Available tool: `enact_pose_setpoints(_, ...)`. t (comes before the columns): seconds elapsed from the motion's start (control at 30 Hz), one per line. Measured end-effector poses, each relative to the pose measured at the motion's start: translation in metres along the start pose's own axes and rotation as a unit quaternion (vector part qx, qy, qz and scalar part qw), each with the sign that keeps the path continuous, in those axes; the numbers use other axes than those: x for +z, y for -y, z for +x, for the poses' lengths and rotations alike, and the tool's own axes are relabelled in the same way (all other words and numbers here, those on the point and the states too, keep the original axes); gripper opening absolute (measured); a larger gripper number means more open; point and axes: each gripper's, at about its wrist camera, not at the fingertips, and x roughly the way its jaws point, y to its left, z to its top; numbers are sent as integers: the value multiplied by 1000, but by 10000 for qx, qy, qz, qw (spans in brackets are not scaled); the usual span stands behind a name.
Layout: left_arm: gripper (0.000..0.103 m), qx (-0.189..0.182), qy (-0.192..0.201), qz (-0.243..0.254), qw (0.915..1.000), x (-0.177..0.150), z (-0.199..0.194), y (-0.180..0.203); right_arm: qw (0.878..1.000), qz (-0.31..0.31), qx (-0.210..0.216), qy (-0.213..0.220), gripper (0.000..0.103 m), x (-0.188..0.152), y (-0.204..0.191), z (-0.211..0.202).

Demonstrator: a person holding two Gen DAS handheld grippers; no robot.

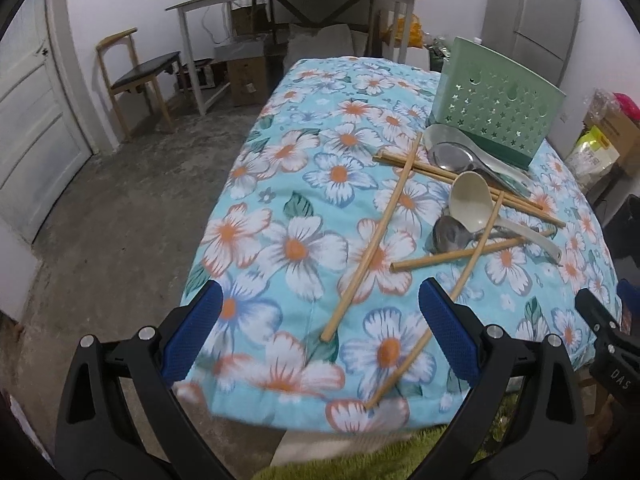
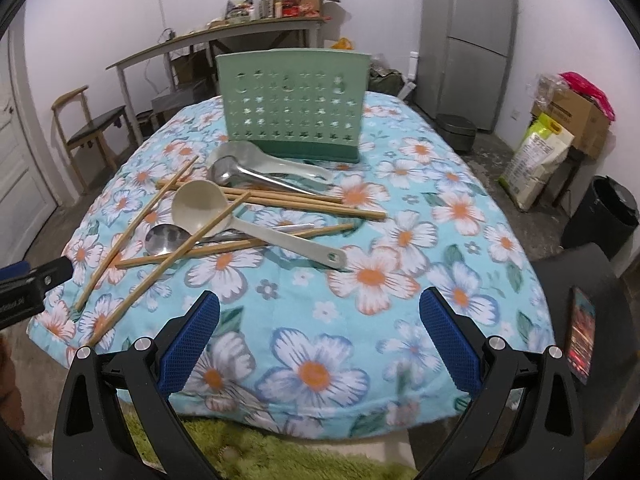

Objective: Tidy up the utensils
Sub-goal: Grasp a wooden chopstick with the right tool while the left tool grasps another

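Here, left gripper (image 1: 318,336): jaws spread wide, empty, low over near table edge.
Right gripper (image 2: 320,334): likewise wide, empty.
Utensils: chopsticks (image 2: 280,200), cream ladle (image 2: 204,210), steel spoon (image 2: 166,238) heaped ahead, apart from both.
Holder (image 2: 294,104): green perforated plastic, upright behind heap.
Writing: "DAS" on black tool.
Cloth (image 2: 360,320): quilted floral blue.

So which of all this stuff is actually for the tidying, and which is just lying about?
For the job:
wooden chopsticks
beige ladle
steel spoon
pale spoon
green holder

Just lying about:
fridge
cluttered desk
chair
black bin
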Motion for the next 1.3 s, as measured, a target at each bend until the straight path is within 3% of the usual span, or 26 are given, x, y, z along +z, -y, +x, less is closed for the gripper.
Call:
enact_pose_setpoints(0.17, 95, -790, -105, 57, 9968, 16, 22, -5, 9994, -68, 342, 46, 98, 9, -8, 15)
enact_pose_setpoints(0.37, 95, -1452, 206, -178, 9890, 39, 34, -11, 9949, 93, 992, 160, 97, 28, -14, 27)
enact_pose_setpoints(0.43, 95, -1557, 277, -167, 9873, 49, 39, -13, 9902, 248, 1374, 106, 92, 37, -14, 34)
enact_pose_setpoints(0.6, 95, -1555, 447, 291, 9864, 79, 50, -9, 9716, 708, 2221, -395, 65, 50, -19, 56)
enact_pose_setpoints(0.7, 94, -1762, 266, 546, 9825, 94, 62, -4, 9628, 888, 2465, -659, 51, 52, -23, 68)
enact_pose_setpoints(0.87, 62, -2094, -239, 1169, 9705, 108, 87, 19, 9475, 1344, 2683, -1104, 38, 52, -23, 88)
enact_pose_setpoints(1.03, 41, -2219, -886, 1560, 9584, 110, 116, 41, 9366, 1731, 2695, -1423, 30, 51, -20, 106)
enact_pose_setpoints(1.17, 31, -2101, -1142, 1748, 9551, 111, 134, 50, 9255, 2074, 2694, -1670, 24, 49, -16, 120)
enact_pose_setpoints(1.3, 29, -2061, -1294, 1752, 9540, 117, 143, 53, 9149, 2298, 2785, -1805, 24, 50, -16, 128)
